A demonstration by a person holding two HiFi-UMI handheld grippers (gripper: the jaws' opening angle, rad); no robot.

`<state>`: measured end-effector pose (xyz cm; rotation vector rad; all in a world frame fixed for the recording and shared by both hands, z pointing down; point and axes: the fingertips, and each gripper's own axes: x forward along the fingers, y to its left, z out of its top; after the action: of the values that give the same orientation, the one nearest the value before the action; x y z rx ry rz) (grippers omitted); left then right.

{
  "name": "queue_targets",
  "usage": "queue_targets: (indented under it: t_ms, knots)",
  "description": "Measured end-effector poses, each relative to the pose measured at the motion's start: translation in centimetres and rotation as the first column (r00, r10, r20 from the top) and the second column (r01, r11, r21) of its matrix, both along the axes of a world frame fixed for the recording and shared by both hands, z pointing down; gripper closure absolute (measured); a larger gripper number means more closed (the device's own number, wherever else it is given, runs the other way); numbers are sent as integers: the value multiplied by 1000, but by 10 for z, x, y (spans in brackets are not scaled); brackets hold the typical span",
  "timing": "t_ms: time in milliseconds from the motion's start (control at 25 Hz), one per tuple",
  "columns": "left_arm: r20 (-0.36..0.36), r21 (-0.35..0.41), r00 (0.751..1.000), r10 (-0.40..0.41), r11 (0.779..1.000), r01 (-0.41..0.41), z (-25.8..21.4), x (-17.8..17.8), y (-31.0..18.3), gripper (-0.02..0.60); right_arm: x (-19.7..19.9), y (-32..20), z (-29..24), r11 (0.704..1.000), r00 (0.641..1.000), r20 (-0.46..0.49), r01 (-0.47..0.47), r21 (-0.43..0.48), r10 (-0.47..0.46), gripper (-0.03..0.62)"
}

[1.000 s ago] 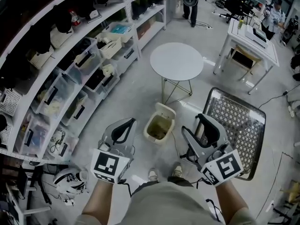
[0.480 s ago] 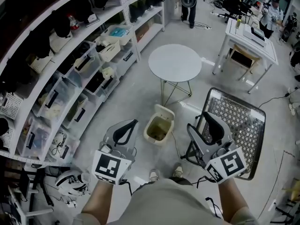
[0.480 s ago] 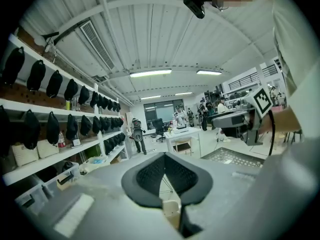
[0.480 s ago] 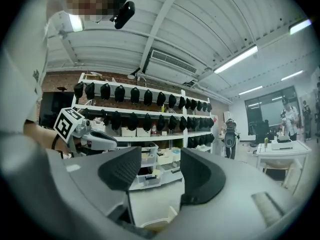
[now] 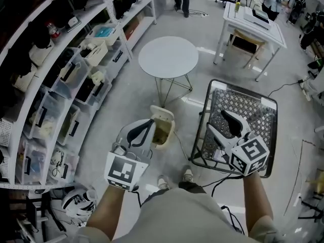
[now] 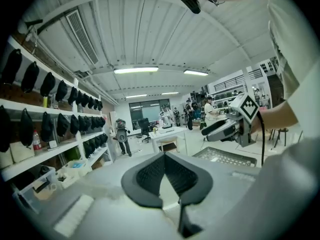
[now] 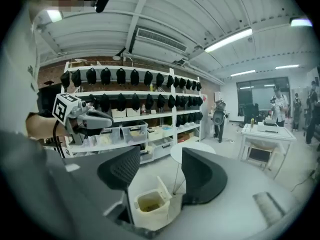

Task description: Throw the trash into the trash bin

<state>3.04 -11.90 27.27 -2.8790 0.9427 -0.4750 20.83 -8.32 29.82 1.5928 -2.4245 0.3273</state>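
A cream trash bin [image 5: 164, 130] stands on the floor with its lid [image 5: 163, 113] tipped up; my right gripper view also has the trash bin [image 7: 150, 206] below the jaws. My left gripper [image 5: 147, 124] hangs just left of the bin, overlapping its near rim, and the left gripper [image 6: 164, 156] is shut with its tips touching and nothing in it. My right gripper [image 5: 226, 123] hovers over a wire mesh cart [image 5: 263, 110]. The right gripper [image 7: 160, 166] is open and empty, and its jaws have just been opening a little. No trash shows in either gripper.
A round white table [image 5: 168, 57] stands just beyond the bin. Shelves with plastic boxes [image 5: 76, 80] line the left side. A white desk [image 5: 253, 24] sits at the far right. People stand at the back of the room. Cables trail on the floor by my feet [image 5: 174, 178].
Both grippers have moved forward toward the bin. The left one now overlaps the bin's rim, and the right one has shifted over the mesh cart.
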Motion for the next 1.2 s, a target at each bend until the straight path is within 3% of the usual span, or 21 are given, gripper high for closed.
queue_targets:
  t_ms: [200,320,480,760,1200]
  knots:
    - [38,-50,994,106,993,-104,37,53,1,580,41,13,53,991,999,-12,-41,-124,40,309]
    - [58,-111,985,165,981,-157,66,84,7,580,64,25,87,979,996,40,-73,-192,82,309]
    - [89,-188,969,231,959,-211,105,120,18,580,90,47,138,952,994,4,-107,-288,113,299]
    - [116,-347,948,298,906,-242,175,162,37,580,118,87,240,864,991,1,-118,-489,136,276]
    - [192,-506,900,390,826,-250,264,191,67,580,130,141,358,741,996,-91,-79,-667,24,232]
